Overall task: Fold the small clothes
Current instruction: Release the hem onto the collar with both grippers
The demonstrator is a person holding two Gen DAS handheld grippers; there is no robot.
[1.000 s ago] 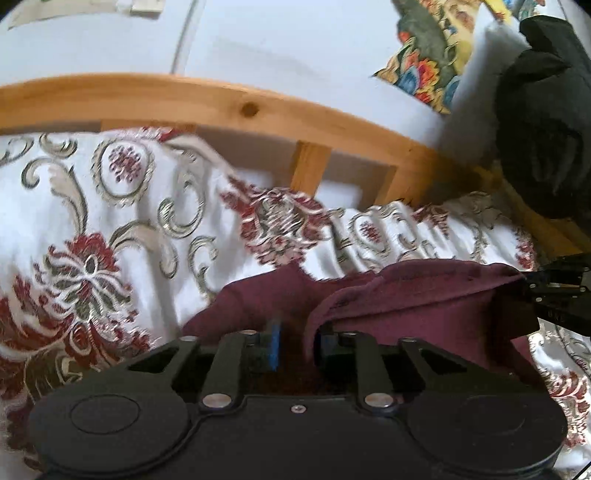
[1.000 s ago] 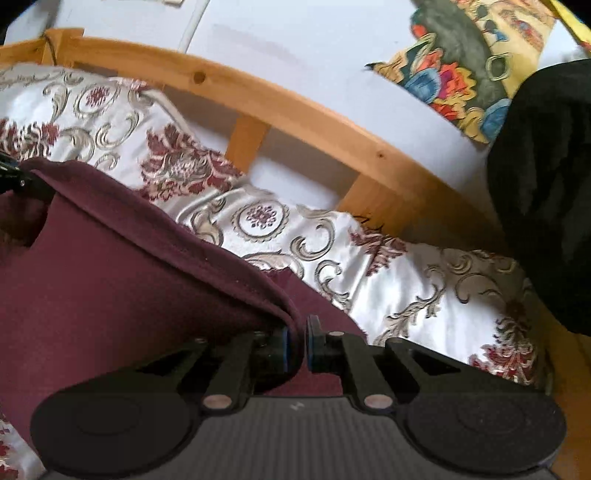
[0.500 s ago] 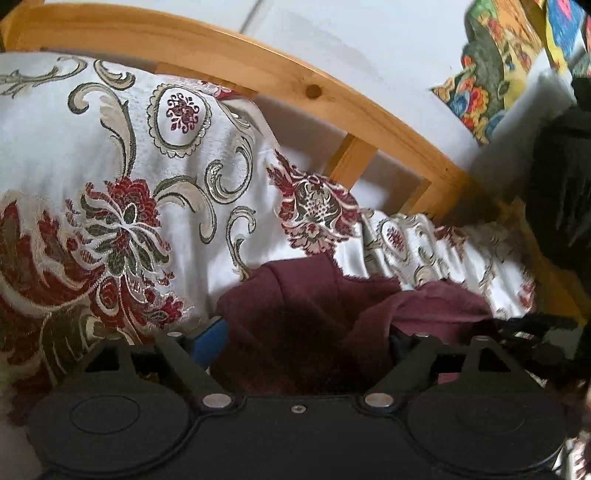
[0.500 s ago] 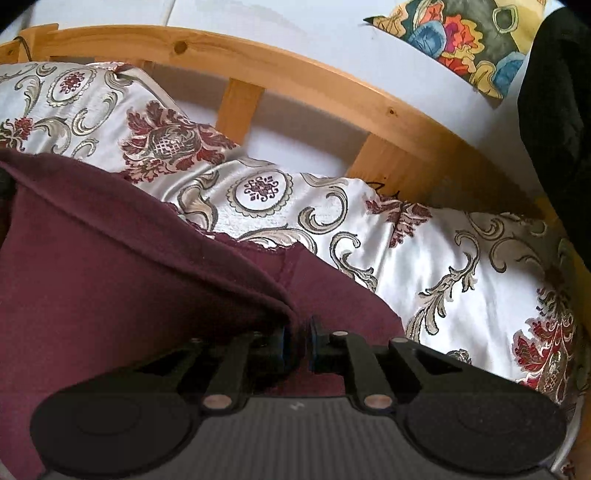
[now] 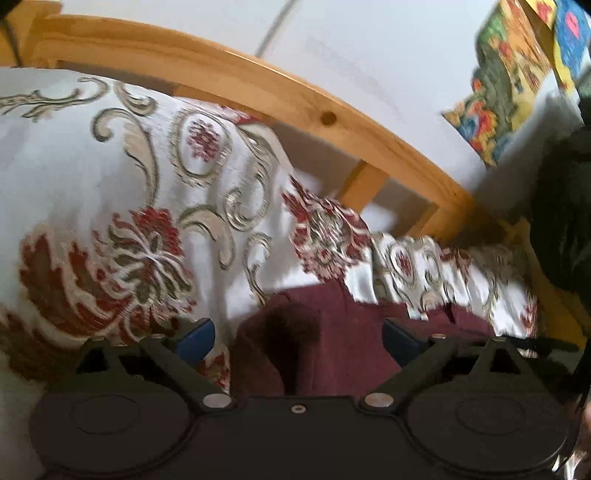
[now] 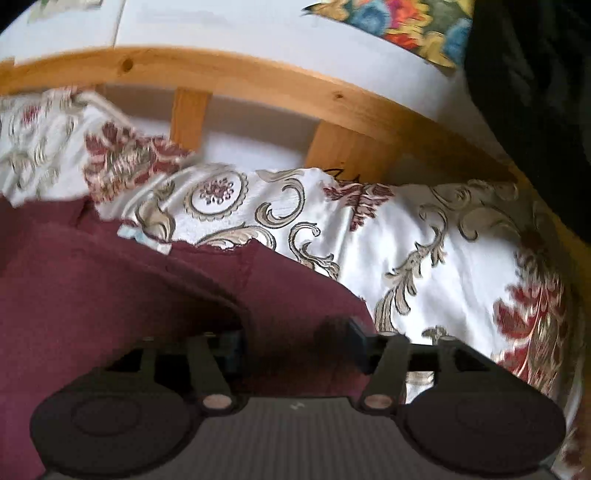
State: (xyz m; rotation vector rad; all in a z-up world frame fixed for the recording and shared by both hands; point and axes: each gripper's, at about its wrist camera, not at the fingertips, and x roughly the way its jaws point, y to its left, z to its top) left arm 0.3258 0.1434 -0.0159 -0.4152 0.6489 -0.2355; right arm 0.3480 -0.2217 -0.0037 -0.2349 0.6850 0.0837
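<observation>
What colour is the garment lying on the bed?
Dark maroon garment, clearest in the right wrist view.

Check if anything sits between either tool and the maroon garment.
Nothing visible does. The garment lies on the bedspread directly between the opening jaws of the left tool, and likewise at the right tool, pads off it.

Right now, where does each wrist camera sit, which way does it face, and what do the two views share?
Left wrist: on the left gripper, jaws opening, looking down over the maroon garment toward the wooden bed rail.
Right wrist: on the right gripper, jaws opening, cloth between them unpinched, facing the floral bedspread.
Shared: garment, bedspread, rail, colourful wall cloth.
</observation>
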